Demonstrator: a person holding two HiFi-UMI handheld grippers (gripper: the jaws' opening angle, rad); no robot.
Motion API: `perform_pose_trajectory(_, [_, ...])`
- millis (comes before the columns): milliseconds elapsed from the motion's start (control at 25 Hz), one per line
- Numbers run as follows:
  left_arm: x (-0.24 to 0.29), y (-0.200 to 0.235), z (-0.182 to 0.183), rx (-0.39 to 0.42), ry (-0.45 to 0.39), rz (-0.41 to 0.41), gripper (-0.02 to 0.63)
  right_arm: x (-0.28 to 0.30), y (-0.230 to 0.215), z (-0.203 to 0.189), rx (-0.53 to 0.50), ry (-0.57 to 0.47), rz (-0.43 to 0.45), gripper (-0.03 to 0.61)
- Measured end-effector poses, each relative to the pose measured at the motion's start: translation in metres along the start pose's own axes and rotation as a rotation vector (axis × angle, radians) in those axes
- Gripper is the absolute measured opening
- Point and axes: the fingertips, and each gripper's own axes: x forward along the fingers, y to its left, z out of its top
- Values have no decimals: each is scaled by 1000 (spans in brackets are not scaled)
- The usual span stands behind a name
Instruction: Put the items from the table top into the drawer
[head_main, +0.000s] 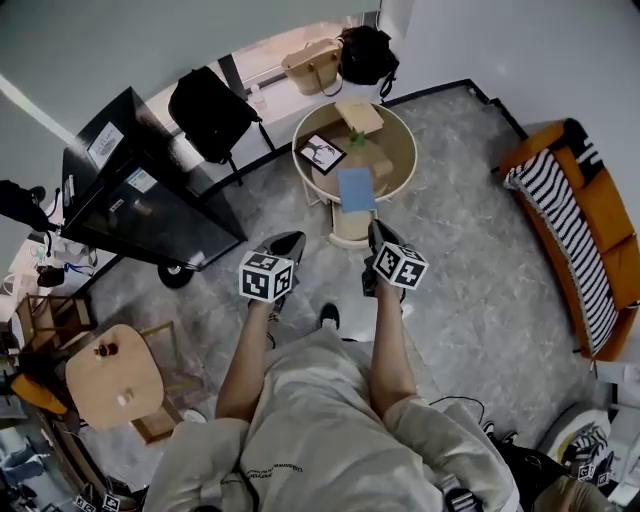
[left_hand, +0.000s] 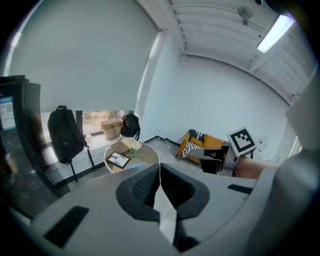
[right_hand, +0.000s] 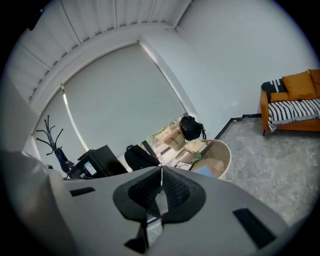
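A round pale table (head_main: 400, 130) stands ahead on the grey floor. On it lie a framed picture (head_main: 322, 152), a blue book (head_main: 356, 189) at the near edge, a small green item (head_main: 357, 140) and a flat wooden box (head_main: 360, 117). A pale part (head_main: 350, 228) juts out below the table's near edge; I cannot tell whether it is the drawer. My left gripper (head_main: 290, 240) and right gripper (head_main: 378, 232) are held side by side short of the table, both shut and empty. In the gripper views the left gripper (left_hand: 160, 165) and the right gripper (right_hand: 161, 167) have their jaws closed together, with the table (left_hand: 131, 155) (right_hand: 220, 155) beyond.
A black backpack (head_main: 212, 110) and a black cabinet (head_main: 140, 195) stand to the left of the table. An orange sofa with a striped blanket (head_main: 580, 220) lines the right wall. A tan bag (head_main: 312, 65) and a black bag (head_main: 367, 52) sit behind the table. A small wooden side table (head_main: 110, 375) is at the near left.
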Motion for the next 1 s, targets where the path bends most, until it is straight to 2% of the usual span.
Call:
perform_pose_trajectory(200, [28, -4, 1, -25, 12, 9, 21, 9, -16, 10, 11, -4, 15, 35])
perform_pose_trajectory(560, [66, -7, 5, -26, 18, 16, 21, 8, -58, 13, 72, -15, -23, 35])
perform_pose_trajectory(720, [90, -11, 5, -6, 66, -11, 21, 6, -70, 8, 126, -31, -8, 35])
perform_pose_trajectory(880, [124, -12, 16, 3, 73, -48, 21, 12, -90, 18, 172, -63, -24, 35])
perform_pose_trajectory(1000, [163, -3, 19, 13, 129, -73, 21, 16, -103, 15, 224, -31, -32, 35])
